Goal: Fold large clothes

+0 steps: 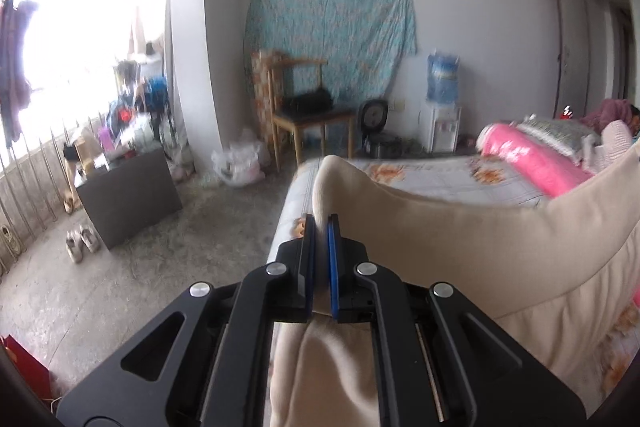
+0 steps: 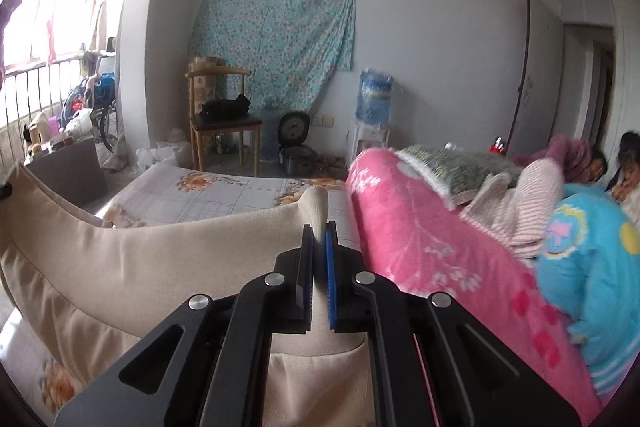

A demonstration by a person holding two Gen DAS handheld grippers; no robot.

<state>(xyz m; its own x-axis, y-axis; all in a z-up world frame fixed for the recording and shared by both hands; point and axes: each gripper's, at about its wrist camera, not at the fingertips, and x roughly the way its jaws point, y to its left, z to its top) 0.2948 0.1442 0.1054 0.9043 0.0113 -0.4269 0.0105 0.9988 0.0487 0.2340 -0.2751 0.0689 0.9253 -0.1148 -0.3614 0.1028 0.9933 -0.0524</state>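
The bed (image 1: pixel 440 179) in front of me carries a floral sheet, and its near corner by the grey floor (image 1: pixel 180 259) is bare, as is the stretch of sheet toward its far edge. Along the right side of the bed lies one rolled pink blanket (image 2: pixel 420 235), with one patterned pillow (image 2: pixel 460 167) on top of it, which closes off that side.

One beige garment (image 1: pixel 480 247) hangs over the near part of the bed, stretched between my two tongs. Its long axis runs sideways across the bed from one set of tongs to the other, the top edge sagging in the middle.

My left tongs (image 1: pixel 322 223) are clamped on one upper corner of the garment, a tuft of cloth poking up between the pads. My right tongs (image 2: pixel 320 231) are clamped the same way on the other upper corner.
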